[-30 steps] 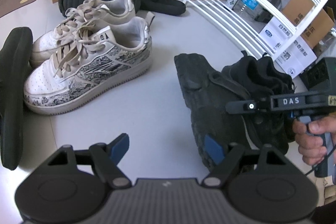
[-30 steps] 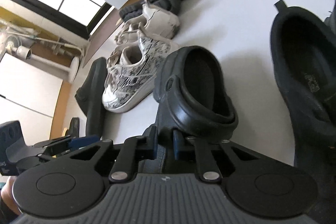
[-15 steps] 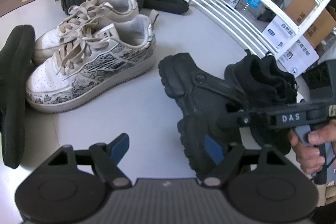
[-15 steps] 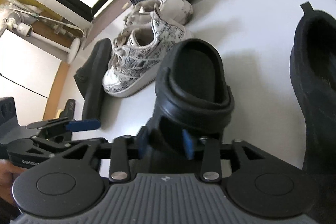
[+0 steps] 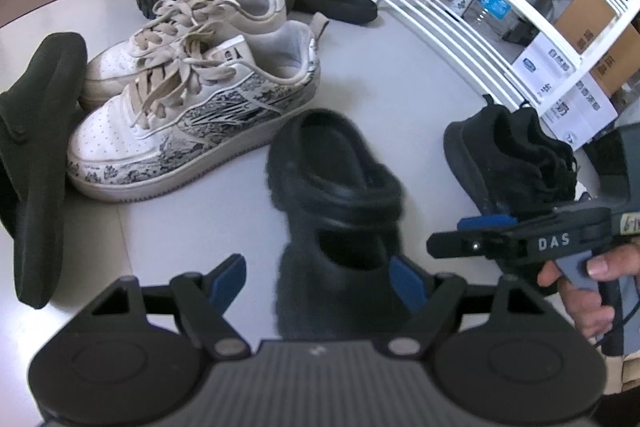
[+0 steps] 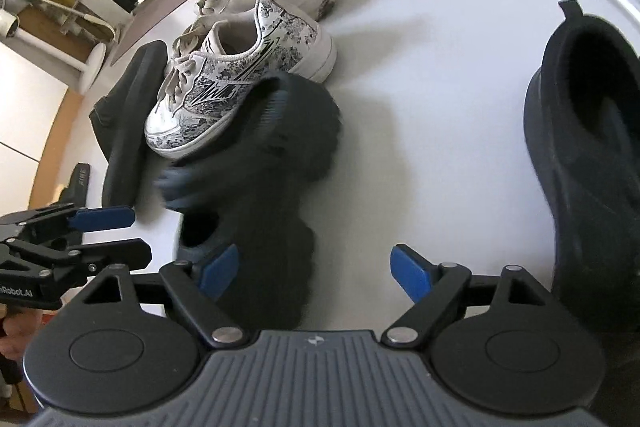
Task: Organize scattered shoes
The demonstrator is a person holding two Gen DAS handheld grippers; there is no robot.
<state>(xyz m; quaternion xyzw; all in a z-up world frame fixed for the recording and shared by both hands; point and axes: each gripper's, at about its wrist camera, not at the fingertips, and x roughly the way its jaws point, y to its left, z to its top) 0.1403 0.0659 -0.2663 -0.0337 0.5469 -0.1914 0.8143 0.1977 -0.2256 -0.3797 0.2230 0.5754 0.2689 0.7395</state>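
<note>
Black clog (image 5: 336, 211) lies on floor between sneakers (image 5: 192, 123) & black shoe (image 5: 508, 155). Right hand-held gripper (image 6: 316, 267) jaws opening, clog freed; left hand-held gripper (image 5: 316, 273) jaws apart, clog's long axis running away.

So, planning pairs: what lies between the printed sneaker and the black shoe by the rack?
The black clog, blurred, on the floor; left wrist view shows it.

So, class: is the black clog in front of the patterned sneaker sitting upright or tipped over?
Cannot tell. The clog shows its opening upward from the left view, but it is motion-blurred in both.
</note>
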